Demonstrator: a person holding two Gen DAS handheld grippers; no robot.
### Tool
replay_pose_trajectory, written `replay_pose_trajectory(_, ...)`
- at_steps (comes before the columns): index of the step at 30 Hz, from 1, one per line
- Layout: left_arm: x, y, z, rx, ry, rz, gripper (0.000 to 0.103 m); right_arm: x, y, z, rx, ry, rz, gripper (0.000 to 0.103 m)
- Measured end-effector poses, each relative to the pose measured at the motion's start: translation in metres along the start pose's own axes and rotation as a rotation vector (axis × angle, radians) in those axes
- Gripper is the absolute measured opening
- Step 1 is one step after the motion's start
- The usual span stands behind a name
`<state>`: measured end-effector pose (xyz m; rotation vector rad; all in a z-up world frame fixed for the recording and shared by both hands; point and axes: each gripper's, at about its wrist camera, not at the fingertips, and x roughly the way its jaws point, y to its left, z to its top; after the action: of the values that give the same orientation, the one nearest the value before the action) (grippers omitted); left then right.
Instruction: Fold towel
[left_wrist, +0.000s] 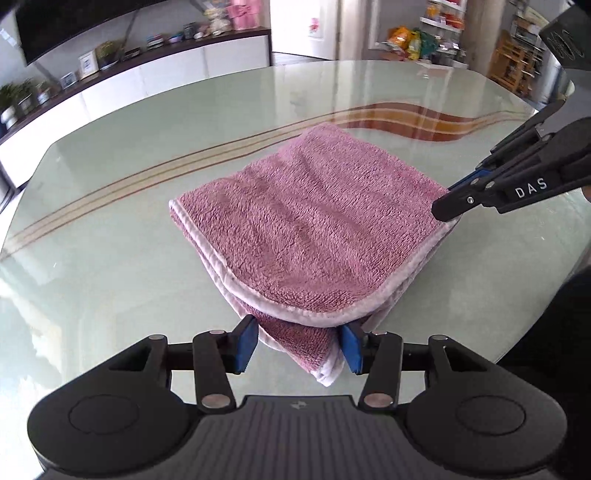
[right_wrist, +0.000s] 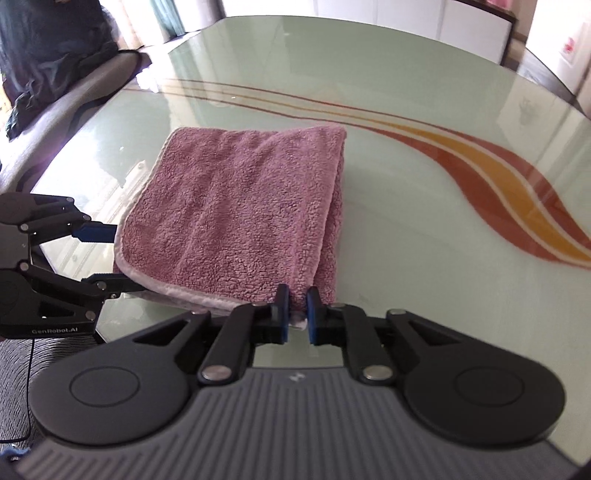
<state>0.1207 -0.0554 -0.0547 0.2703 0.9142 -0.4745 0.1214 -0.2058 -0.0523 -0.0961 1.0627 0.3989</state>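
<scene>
Towel (left_wrist: 314, 229) already lies folded on your glass table (left_wrist: 110, 221); right gripper (right_wrist: 295, 310) pinches its near corner, left gripper (left_wrist: 297, 341) straddles another corner unclenched, another fold probably remaining

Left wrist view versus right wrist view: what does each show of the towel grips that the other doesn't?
Only the left wrist view: the left gripper open, its pads either side of a hanging towel corner, not pressing it.

Only the right wrist view: the right gripper shut on the towel corner at the near end of the folded edge.

Both: the pink towel, already folded, lying on the glass table, and each shows the other gripper at the towel's side.
</scene>
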Motion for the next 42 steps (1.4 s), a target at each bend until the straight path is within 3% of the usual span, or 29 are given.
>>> replay_pose_trajectory(6, 0.011, -0.032, 0.021, 0.057, -0.025, -0.04, 0.049, -0.026, -0.036, -0.032, 0.075, -0.007, -0.033, 0.009)
replay_pose_trajectory(13, 0.016, -0.049, 0.03, 0.091, -0.045, -0.056, 0.037, -0.049, -0.062, -0.047, 0.175, -0.061, 0.002, 0.009)
replay_pose_trajectory(17, 0.012, -0.048, 0.033, 0.06, -0.069, -0.056, 0.033, -0.061, -0.067, -0.044, 0.211, -0.123, 0.067, 0.008)
replay_pose_trajectory(22, 0.01, -0.043, 0.042, -0.003, -0.092, -0.062, 0.032, -0.058, -0.057, -0.038, 0.144, -0.109, 0.008, 0.01)
replay_pose_trajectory(24, 0.01, -0.043, 0.043, -0.008, -0.089, -0.067, 0.032, -0.054, -0.056, -0.036, 0.113, -0.091, -0.035, 0.03)
replay_pose_trajectory(25, 0.011, -0.043, 0.044, -0.003, -0.086, -0.069, 0.032, -0.052, -0.056, -0.037, 0.094, -0.08, -0.059, 0.054)
replay_pose_trajectory(26, 0.012, -0.045, 0.043, 0.005, -0.076, -0.07, 0.032, -0.049, -0.054, -0.038, 0.083, -0.072, -0.065, 0.062)
replay_pose_trajectory(28, 0.013, -0.046, 0.042, 0.014, -0.068, -0.069, 0.032, -0.043, -0.056, -0.042, 0.081, -0.052, -0.045, 0.062)
replay_pose_trajectory(30, 0.013, -0.043, 0.043, 0.014, -0.063, -0.073, 0.032, -0.036, -0.057, -0.045, 0.088, -0.026, -0.013, 0.052)
replay_pose_trajectory(32, 0.012, -0.039, 0.045, 0.005, -0.067, -0.083, 0.032, -0.032, -0.058, -0.046, 0.083, -0.003, 0.01, 0.015)
replay_pose_trajectory(35, 0.008, -0.035, 0.048, -0.003, -0.078, -0.094, 0.031, -0.032, -0.053, -0.045, 0.048, -0.007, 0.013, 0.008)
replay_pose_trajectory(42, -0.008, -0.029, 0.071, -0.002, -0.154, -0.085, 0.028, -0.058, -0.052, -0.021, 0.029, -0.094, 0.065, 0.008)
